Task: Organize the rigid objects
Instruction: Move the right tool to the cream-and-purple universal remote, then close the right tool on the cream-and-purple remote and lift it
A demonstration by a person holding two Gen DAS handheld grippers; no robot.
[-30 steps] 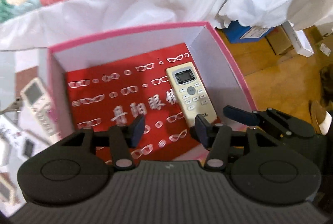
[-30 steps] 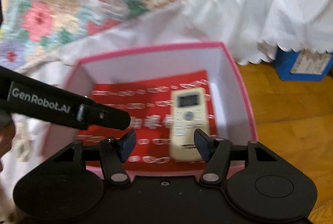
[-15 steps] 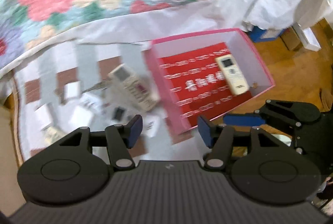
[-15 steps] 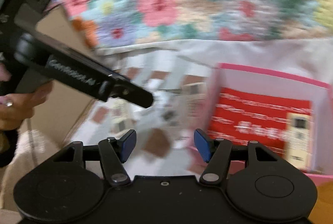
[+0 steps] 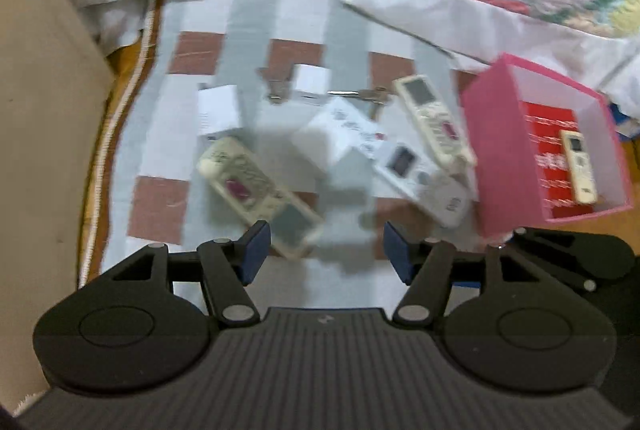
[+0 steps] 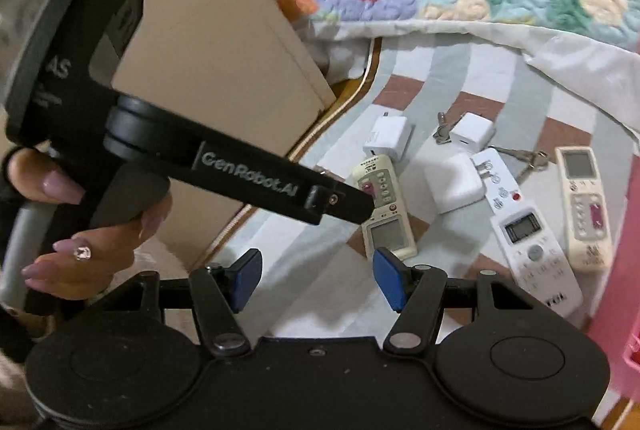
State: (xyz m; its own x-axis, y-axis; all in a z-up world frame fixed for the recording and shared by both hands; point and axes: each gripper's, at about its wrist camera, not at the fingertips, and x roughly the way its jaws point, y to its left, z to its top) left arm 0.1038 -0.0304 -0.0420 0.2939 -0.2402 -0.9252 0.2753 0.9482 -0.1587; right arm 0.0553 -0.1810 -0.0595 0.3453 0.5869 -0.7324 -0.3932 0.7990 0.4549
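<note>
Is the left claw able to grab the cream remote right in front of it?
Probably yes. The left claw is opening and empty, and the cream remote lies flat on the checked mat, nothing covering it.

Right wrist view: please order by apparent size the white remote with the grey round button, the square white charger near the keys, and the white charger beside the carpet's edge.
1. White remote, clearly largest, though nearest the camera.
2. The two chargers look alike; no ranking.
</note>
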